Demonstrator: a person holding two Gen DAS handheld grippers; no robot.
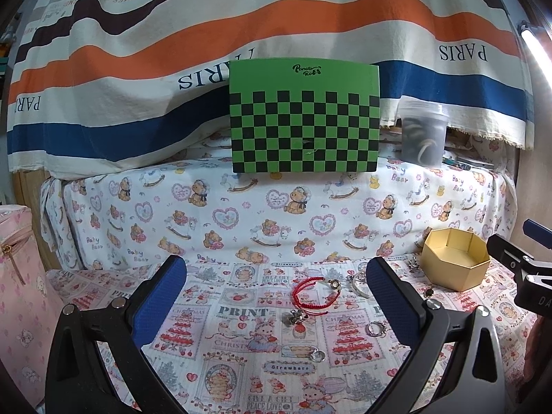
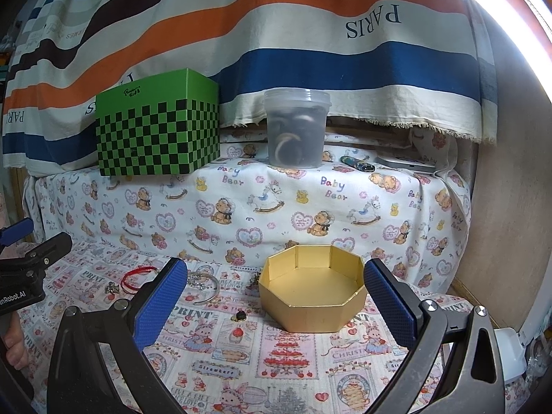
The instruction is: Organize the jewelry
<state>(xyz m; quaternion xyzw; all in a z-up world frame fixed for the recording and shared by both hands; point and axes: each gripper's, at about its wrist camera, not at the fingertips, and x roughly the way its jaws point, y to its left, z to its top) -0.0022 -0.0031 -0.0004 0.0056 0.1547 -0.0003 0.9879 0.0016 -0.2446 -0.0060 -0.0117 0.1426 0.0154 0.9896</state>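
Note:
A gold octagonal box (image 2: 312, 289) stands open and empty on the printed cloth; it also shows in the left wrist view (image 1: 455, 262). My right gripper (image 2: 276, 296) is open and empty, its fingers either side of the box. My left gripper (image 1: 276, 296) is open and empty above loose jewelry: a red cord bracelet (image 1: 308, 293), a small charm (image 1: 295, 316), a silver ring (image 1: 317, 355), a ring pair (image 1: 376, 327) and a silver bangle (image 1: 358, 281). In the right wrist view the bangle (image 2: 207, 284), a dark earring (image 2: 240, 315) and the red bracelet (image 2: 136, 276) lie left of the box.
A green checkered box (image 1: 305, 117) and a clear plastic tub (image 2: 296, 127) stand on the raised shelf behind. A striped cloth (image 2: 276, 34) hangs behind. A pink bag (image 1: 20, 276) sits at the far left. A lighter (image 2: 357, 164) lies on the shelf.

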